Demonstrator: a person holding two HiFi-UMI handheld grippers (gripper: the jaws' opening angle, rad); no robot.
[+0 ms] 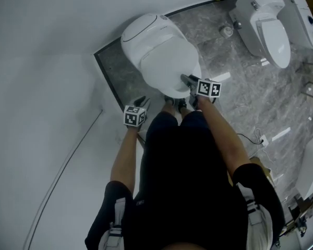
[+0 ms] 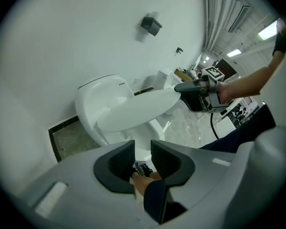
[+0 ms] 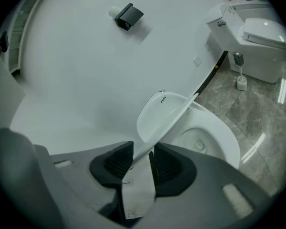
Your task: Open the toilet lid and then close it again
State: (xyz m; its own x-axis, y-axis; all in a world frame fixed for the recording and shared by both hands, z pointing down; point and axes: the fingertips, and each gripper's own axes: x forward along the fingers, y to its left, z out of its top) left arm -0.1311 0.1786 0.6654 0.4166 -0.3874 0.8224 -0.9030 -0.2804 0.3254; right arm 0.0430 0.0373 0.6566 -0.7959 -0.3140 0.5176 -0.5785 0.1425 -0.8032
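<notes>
left gripper [image 1: 141,102]: left of the toilet's front end, off the porcelain. its jaws are spread and nothing is in them; through the gap i see only my own leg and shoe.
toilet lid [image 1: 169,66]: hinged at the back of the toilet, front edge lifted clear of the seat [image 3: 214,128] and tilted part-way up, neither down flat nor upright.
right gripper [image 1: 189,80]: at the toilet's front tip, jaws pinching the lid's front edge. a white strip [image 3: 136,190] hangs below the jaws; what it is i can't tell.
further toilets [image 1: 263,22]: well to the right of the toilet, across the marble floor [image 1: 235,66], not part of this.
step in hand: i judge the lid is mid-swing with the right gripper driving. whether it is going up or coming down i can't read from this alone.
next move: keep the pinch firm, let the wrist follow the hinge's arc so the edge doesn't slip, and keep the left one clear.
</notes>
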